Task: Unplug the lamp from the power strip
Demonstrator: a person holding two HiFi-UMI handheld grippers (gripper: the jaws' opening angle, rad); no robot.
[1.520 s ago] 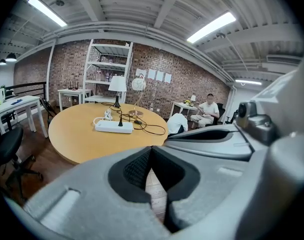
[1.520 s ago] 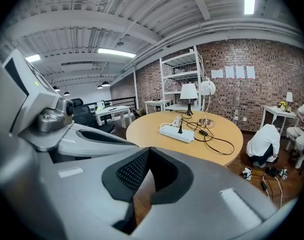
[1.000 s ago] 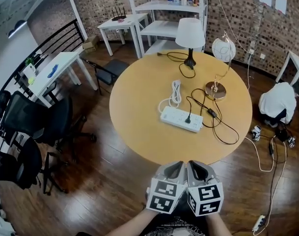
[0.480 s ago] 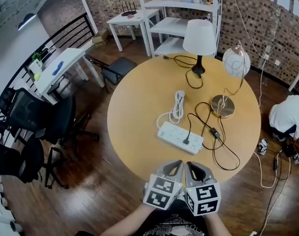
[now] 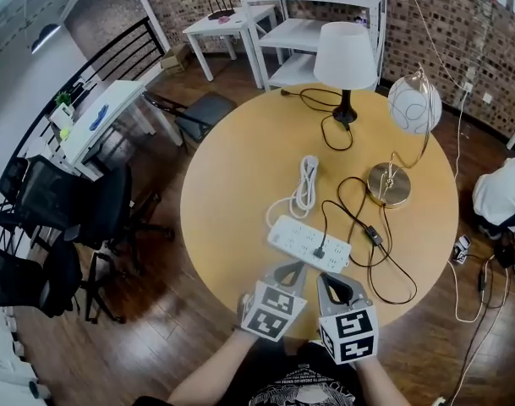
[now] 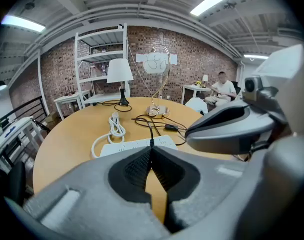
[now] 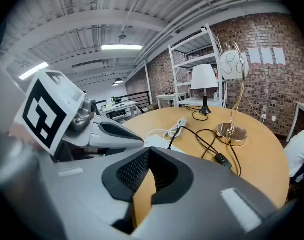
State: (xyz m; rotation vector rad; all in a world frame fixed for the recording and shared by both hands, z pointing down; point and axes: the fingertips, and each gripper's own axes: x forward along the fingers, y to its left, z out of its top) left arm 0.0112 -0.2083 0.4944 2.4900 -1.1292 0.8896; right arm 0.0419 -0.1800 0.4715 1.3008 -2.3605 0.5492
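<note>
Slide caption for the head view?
Left gripper and right gripper, both shut, at the edge of the round table, facing a power strip with one black plug.

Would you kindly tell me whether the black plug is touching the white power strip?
Touching. The head view shows the black plug standing in a socket on the white power strip, near its right end, with no gap between them.

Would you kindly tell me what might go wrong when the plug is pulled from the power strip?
The power strip seems to lie loose on the table, so pulling the black plug may drag it along unless one tool pins it. The cord runs to the tall gold lamp; tugging the cord might tip it. The left tool and right tool are shut and must open first.
</note>
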